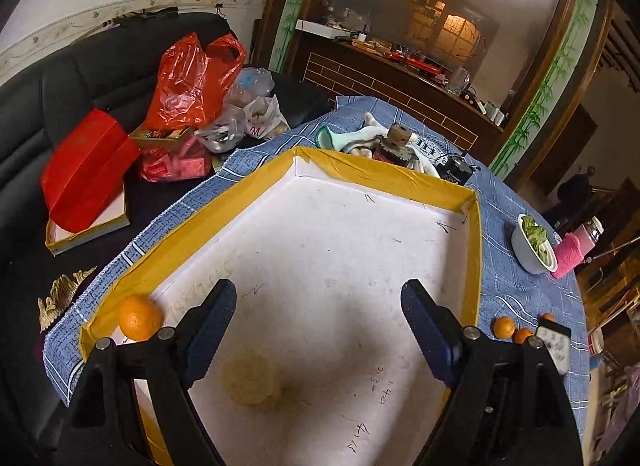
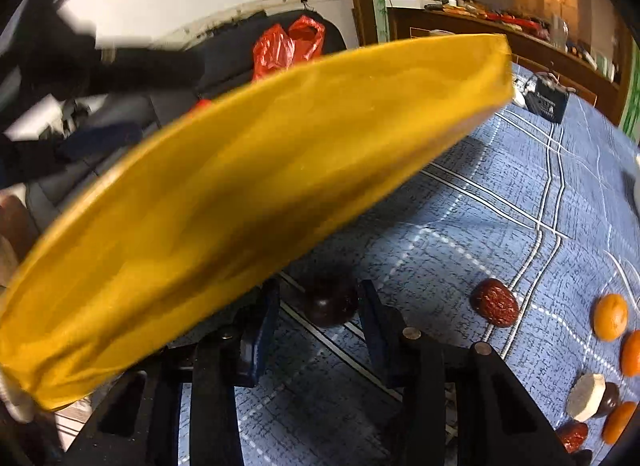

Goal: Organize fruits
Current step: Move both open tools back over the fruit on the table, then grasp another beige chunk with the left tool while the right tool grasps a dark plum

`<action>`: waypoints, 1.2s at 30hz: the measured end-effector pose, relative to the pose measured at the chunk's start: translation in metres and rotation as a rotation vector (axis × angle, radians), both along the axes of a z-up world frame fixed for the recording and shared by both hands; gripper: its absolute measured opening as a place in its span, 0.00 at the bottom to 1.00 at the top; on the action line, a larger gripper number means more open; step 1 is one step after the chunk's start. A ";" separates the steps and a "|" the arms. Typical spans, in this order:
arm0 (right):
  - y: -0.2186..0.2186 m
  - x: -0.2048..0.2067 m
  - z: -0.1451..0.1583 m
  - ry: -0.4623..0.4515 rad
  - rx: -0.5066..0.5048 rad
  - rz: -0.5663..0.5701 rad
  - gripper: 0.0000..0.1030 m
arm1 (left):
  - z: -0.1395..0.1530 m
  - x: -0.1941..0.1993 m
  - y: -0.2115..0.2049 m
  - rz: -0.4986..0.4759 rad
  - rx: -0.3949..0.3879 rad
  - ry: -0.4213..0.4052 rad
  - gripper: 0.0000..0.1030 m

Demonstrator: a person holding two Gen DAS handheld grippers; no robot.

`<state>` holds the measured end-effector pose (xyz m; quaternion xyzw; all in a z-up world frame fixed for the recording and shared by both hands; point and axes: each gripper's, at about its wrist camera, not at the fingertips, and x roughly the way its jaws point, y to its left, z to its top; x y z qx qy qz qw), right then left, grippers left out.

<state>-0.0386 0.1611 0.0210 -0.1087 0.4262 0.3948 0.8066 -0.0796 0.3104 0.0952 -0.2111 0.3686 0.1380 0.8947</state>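
The right gripper (image 2: 318, 308) has its fingers narrowed around a dark round plum-like fruit (image 2: 331, 302) lying on the blue checked cloth of the worktop (image 2: 480, 225), just outside the yellow-taped white shallow box (image 2: 260, 169); contact is not clear. Advice: seat both pads squarely on the fruit before lifting over the box wall. The left gripper (image 1: 320, 314) hangs wide open and empty over the box, where an orange (image 1: 139, 318) sits in a near corner.

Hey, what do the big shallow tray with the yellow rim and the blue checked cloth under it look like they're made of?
The shallow tray with the yellow rim looks like white cardboard or foam board: its matte floor carries pen scribbles and smudges. The rim seems wrapped in glossy yellow tape, which wrinkles and catches light. The blue checked cloth looks like woven fabric, matte with visible weave texture, though the fibre can't be told.
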 end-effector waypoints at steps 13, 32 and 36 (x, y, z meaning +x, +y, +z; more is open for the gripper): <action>-0.119 -0.021 0.042 0.028 0.112 -0.220 0.27 | -0.044 0.012 -0.019 -0.075 -0.023 0.076 0.82; -0.284 -0.035 0.007 0.137 0.320 -0.574 0.27 | -0.039 0.012 -0.161 -0.436 0.105 0.053 0.79; -0.286 -0.035 0.004 0.162 0.350 -0.567 0.27 | -0.056 0.033 -0.183 -0.462 0.219 0.115 0.79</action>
